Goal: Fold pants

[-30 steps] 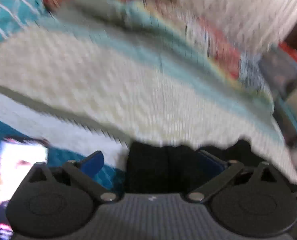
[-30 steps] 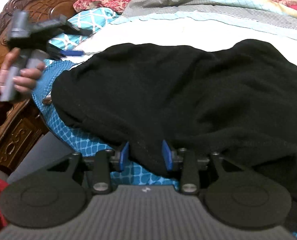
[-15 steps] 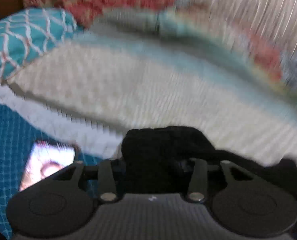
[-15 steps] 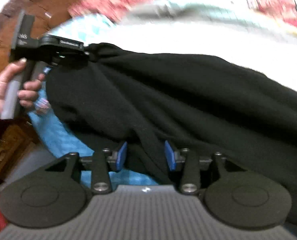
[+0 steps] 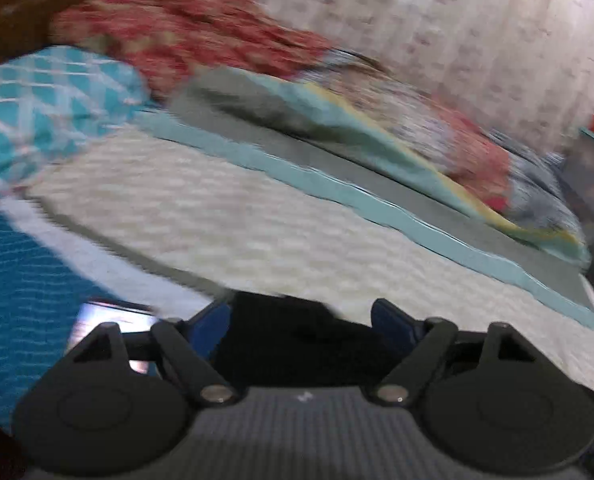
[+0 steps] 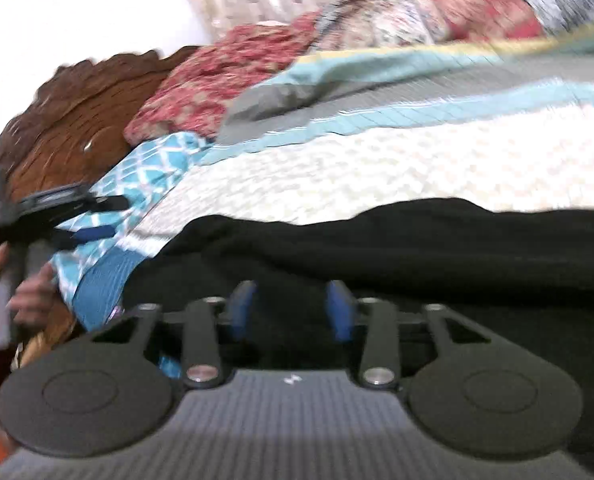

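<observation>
Both grippers' jaws astride black pants (image 6: pixel 397 248)

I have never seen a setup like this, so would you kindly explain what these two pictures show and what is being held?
There is no robot here. A person holds a hand tool with two blue-padded fingers in each hand, and a wide-angle camera on each tool looks along its fingers. One picture comes from the left gripper, the other from the right gripper. Both look over a bed with a cream quilt, where black pants lie to be folded. A lit phone rests nearby. The right fingers have just been closing and seem to pinch the pants' fabric. The left fingers have just been opening and stand apart, apparently gripping nothing.
</observation>
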`<act>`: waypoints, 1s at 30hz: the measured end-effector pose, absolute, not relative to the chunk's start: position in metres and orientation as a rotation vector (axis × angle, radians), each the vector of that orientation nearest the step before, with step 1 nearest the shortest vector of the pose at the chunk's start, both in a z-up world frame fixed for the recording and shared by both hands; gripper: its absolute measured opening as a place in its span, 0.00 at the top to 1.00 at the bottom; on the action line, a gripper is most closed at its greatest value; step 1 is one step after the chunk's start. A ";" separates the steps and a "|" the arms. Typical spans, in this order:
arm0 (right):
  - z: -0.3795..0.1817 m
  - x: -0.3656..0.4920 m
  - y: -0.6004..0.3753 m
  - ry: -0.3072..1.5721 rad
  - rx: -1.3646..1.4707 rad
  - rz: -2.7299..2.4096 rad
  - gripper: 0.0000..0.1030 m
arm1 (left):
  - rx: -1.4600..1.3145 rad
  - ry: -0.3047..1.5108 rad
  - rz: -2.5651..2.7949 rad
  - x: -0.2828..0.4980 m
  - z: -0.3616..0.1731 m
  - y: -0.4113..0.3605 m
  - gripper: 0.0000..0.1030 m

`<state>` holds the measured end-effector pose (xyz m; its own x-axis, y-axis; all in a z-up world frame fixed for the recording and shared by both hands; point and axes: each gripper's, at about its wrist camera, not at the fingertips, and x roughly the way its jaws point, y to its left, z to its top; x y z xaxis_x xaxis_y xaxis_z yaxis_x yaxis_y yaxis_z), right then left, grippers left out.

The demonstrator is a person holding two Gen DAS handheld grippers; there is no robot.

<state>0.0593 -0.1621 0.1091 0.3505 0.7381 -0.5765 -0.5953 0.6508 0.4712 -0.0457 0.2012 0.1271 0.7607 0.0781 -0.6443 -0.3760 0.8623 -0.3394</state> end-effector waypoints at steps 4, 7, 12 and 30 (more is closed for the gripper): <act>0.085 0.070 -0.152 0.953 0.209 0.834 0.78 | -0.351 0.785 0.109 -0.011 0.110 0.139 0.34; 0.066 0.046 -0.139 1.083 0.090 0.928 0.78 | -0.220 0.955 0.055 0.001 0.077 0.101 0.34; 0.087 0.029 -0.185 0.914 0.172 0.895 0.76 | -0.126 1.048 0.082 -0.012 0.051 0.092 0.34; 0.082 0.014 -0.541 0.386 0.718 -0.337 0.61 | -0.224 1.134 -0.079 0.044 0.048 0.018 0.29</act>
<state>0.0143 -0.5411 0.0820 0.8771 -0.1654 -0.4509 0.4248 0.7053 0.5675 0.0437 0.0182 0.0485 0.4232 -0.1757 -0.8888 -0.0515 0.9748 -0.2173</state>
